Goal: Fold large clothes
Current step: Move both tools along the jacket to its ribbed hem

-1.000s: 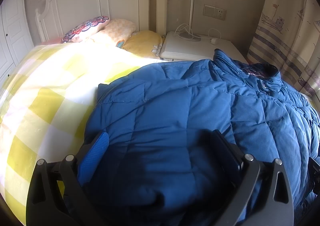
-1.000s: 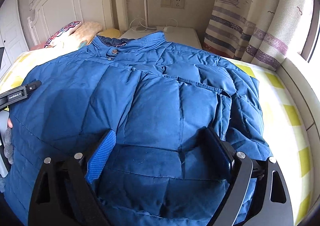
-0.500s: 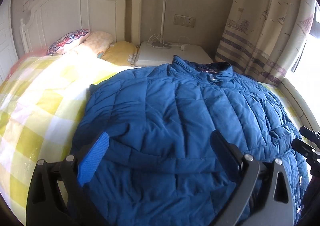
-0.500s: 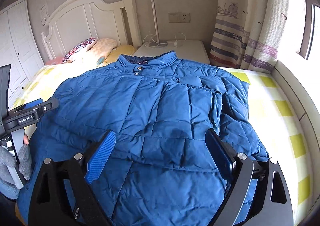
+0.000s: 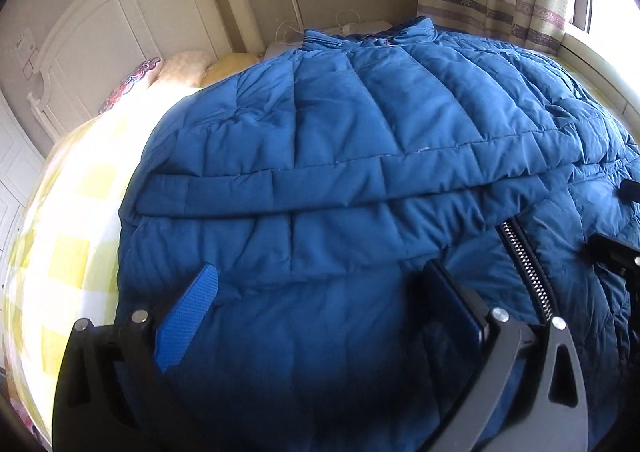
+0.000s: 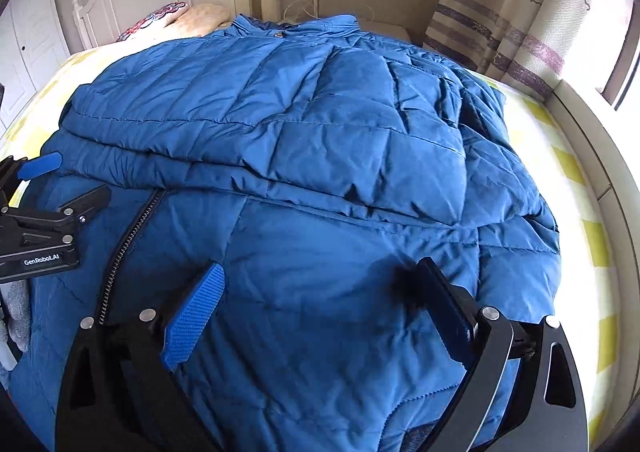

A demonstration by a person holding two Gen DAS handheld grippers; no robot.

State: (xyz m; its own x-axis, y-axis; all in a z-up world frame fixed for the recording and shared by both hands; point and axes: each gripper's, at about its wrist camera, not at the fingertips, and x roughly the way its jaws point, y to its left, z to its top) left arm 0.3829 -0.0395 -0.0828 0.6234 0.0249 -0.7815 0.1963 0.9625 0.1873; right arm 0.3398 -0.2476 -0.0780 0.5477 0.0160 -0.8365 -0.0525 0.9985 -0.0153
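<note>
Left wrist view: the left tongs (image 5: 316,316) hang apart over the blue jacket (image 5: 360,155), gripping nothing; a sleeve lies folded across the body, probably to narrow it. The zipper (image 5: 528,264) shows near the bed's foot.
Right wrist view: the right tongs (image 6: 320,308) are opening, nothing pinched; the jacket (image 6: 300,123) covers the bed (image 6: 576,187), collar toward the headboard.
Writing: "GenRobot.AI" on the left tongs' body.

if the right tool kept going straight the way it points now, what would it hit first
Most likely the puffy blue quilted jacket spread on the bed: its lower front panel fills the space right ahead of the right tool, whose jaws are opening with nothing gripped. Depth is unclear.
</note>
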